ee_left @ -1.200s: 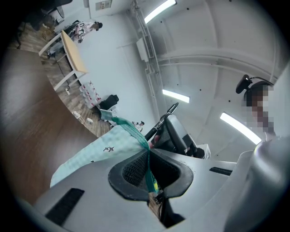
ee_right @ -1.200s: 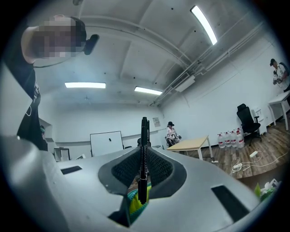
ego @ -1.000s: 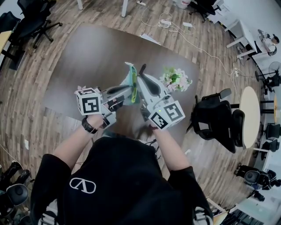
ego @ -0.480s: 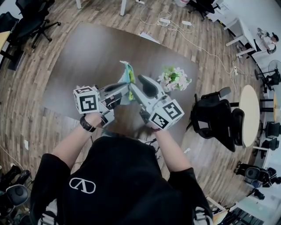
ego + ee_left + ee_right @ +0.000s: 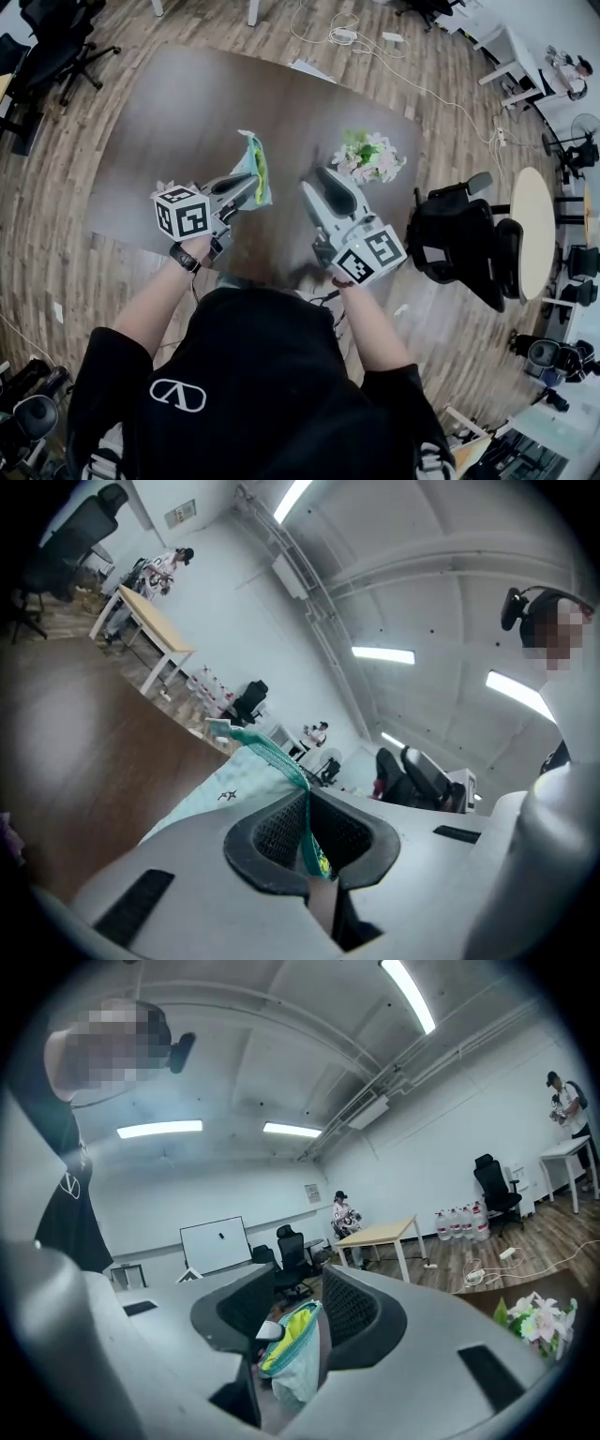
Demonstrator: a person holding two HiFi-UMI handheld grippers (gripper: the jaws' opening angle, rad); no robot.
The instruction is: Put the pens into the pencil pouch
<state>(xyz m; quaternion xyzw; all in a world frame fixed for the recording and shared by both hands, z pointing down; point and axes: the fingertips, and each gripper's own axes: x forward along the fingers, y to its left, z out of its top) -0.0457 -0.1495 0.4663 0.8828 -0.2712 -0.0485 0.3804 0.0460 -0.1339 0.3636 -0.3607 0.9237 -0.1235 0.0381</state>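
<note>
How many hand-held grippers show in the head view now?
2. The left hand-held gripper, at left, is shut on the pencil pouch. The right hand-held gripper, beside it, has just opened its jaws; nothing is between them.

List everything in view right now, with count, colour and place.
pencil pouch: one, teal with yellow-green lining, held up over the table
flower bunch: one, white, pink and green, on the table's far right part
table: one, dark brown, under both grippers
office chairs: several, black, on the wood floor right and far left of the table
round table: one, pale, far right
cables: white, on the floor beyond the table
pens: none visible
left gripper: one, white-grey, shut on the pencil pouch
right gripper: one, white-grey, right of the pouch and clear of it, jaws have just been opening, gripping nothing
</note>
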